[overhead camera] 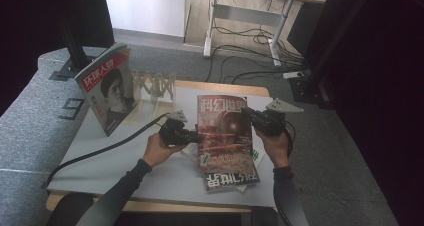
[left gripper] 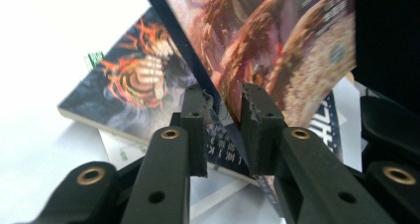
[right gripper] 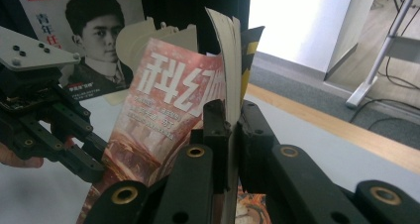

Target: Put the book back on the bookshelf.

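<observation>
Table (overhead camera: 100, 151), centre frame: red science-fiction magazine (overhead camera: 222, 131) held upright above a stack of magazines (overhead camera: 232, 180). Right gripper (overhead camera: 254, 117) jaws clamped on its right edge; left gripper (overhead camera: 196, 136) jaws pinch its left edge. Portrait magazine (overhead camera: 107, 86) stands upper left.

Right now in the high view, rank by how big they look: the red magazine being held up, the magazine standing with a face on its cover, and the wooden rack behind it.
1 and 2. Red magazine and face-cover magazine: about alike; I won't rank them.
3. Wooden rack: smallest, though partly hidden.
</observation>
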